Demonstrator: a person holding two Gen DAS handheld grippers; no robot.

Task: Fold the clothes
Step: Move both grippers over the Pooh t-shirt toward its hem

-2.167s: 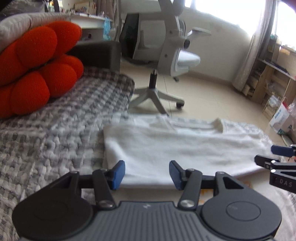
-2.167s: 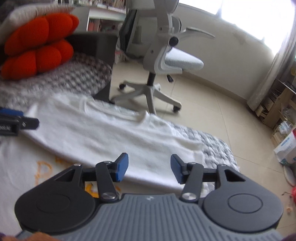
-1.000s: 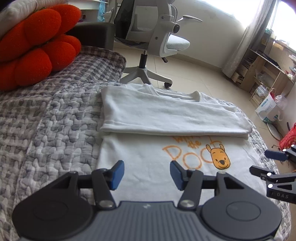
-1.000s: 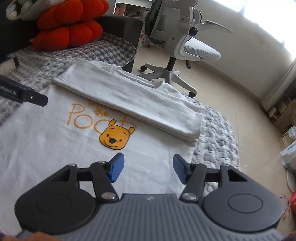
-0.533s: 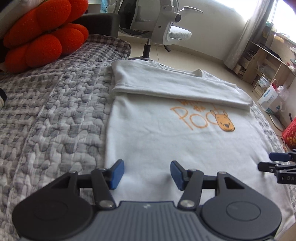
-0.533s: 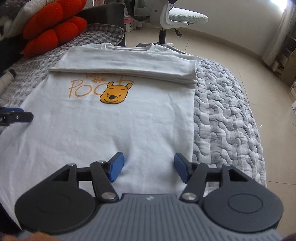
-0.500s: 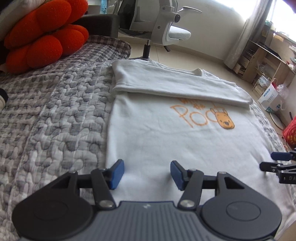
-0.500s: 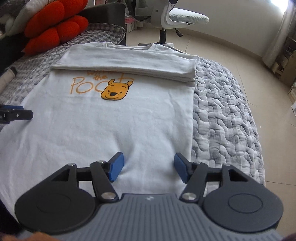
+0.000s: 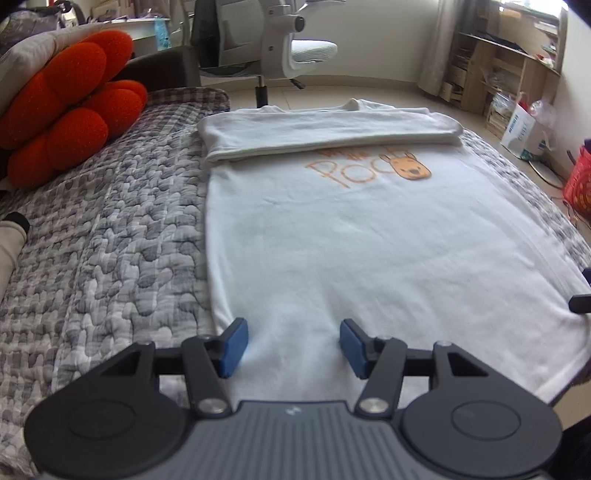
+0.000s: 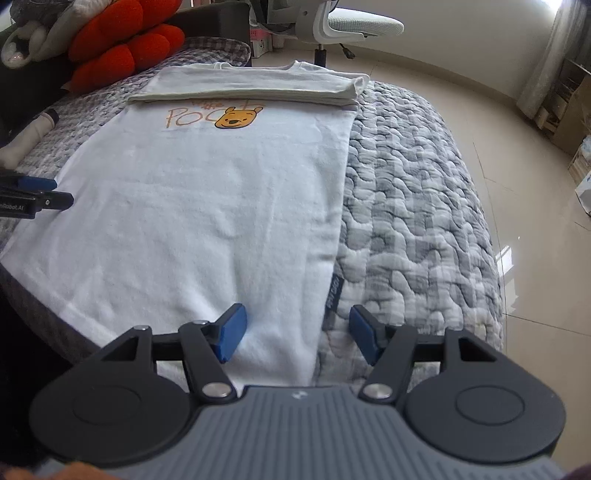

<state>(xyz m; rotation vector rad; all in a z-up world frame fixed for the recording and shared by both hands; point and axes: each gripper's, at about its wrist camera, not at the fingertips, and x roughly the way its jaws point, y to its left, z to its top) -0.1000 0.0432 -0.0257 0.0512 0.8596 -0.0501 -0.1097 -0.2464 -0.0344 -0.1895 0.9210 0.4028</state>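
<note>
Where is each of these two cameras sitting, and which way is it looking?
Left wrist: rides on the left tongs, looks down along the white T-shirt from its left hem corner; right tongs' tip at the edge.
Right wrist: rides on the right tongs, over the shirt's right hem corner; left tongs at the edge.
Shared: shirt, red cushion, office chair.

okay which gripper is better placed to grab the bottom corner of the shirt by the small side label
Right. The right gripper hangs open over the white shirt's side edge by the label; the left gripper sits at the opposite corner.
</note>
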